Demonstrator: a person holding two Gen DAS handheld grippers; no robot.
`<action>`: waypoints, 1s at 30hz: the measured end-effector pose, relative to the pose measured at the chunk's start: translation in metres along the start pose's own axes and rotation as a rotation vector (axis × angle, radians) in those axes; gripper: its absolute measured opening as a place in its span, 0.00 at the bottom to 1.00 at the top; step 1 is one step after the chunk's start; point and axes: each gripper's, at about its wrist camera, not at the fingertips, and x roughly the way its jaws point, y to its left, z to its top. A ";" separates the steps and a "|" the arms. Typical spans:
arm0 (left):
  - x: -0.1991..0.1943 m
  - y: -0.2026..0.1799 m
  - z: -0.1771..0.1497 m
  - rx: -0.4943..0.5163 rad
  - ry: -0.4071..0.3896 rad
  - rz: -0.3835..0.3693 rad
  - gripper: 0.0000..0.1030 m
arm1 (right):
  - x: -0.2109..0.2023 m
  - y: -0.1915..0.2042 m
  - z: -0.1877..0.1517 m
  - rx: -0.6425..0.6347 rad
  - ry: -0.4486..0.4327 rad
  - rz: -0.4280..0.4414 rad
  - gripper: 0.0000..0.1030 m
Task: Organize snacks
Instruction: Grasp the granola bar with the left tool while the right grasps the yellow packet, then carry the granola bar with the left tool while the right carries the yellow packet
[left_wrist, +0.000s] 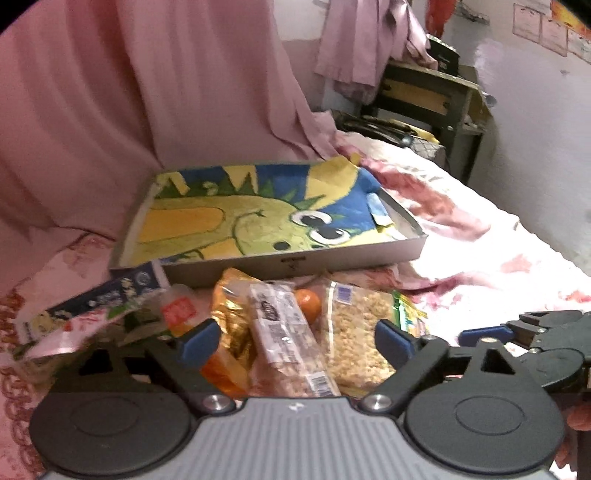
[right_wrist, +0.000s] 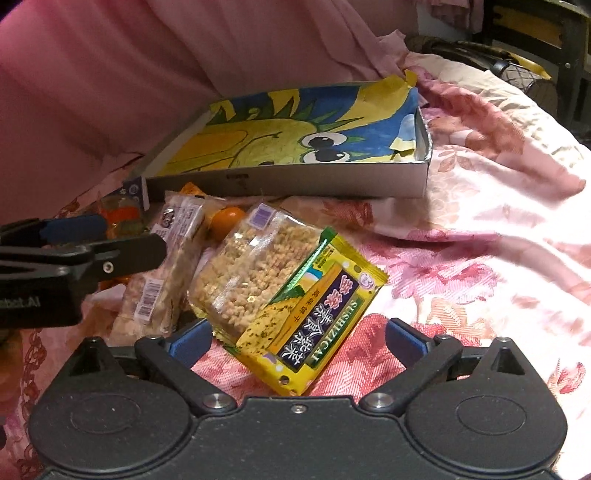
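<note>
Snack packets lie heaped on a floral bedspread in front of a shallow grey box (left_wrist: 291, 264) (right_wrist: 295, 181) lined with a cartoon dinosaur picture. My left gripper (left_wrist: 295, 341) is open over the heap. A clear-wrapped nut bar (left_wrist: 284, 332) and a gold packet (left_wrist: 231, 314) lie between its fingers, and a rice-crisp packet (left_wrist: 354, 332) lies by the right one. My right gripper (right_wrist: 298, 343) is open, low over a yellow packet (right_wrist: 314, 325) that lies under the rice-crisp packet (right_wrist: 251, 266). A small orange fruit (right_wrist: 227, 221) sits behind them. The left gripper (right_wrist: 133, 236) reaches in from the left.
More packets, one blue and white (left_wrist: 103, 295) and one red-labelled (left_wrist: 179, 310), lie left of the heap. A pink curtain (left_wrist: 147, 92) hangs behind the box. The floral bedspread (right_wrist: 480, 240) stretches away to the right. A dark cabinet (left_wrist: 424, 96) stands at the back right.
</note>
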 end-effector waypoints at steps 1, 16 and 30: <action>0.002 0.000 0.000 -0.003 0.012 -0.013 0.84 | 0.001 -0.001 0.000 0.010 -0.002 -0.005 0.95; 0.031 -0.001 -0.010 -0.006 0.213 0.015 0.51 | 0.018 -0.015 -0.003 0.196 0.046 0.006 0.82; 0.017 0.007 -0.010 -0.188 0.235 -0.014 0.47 | 0.007 -0.012 -0.004 0.221 0.046 0.036 0.55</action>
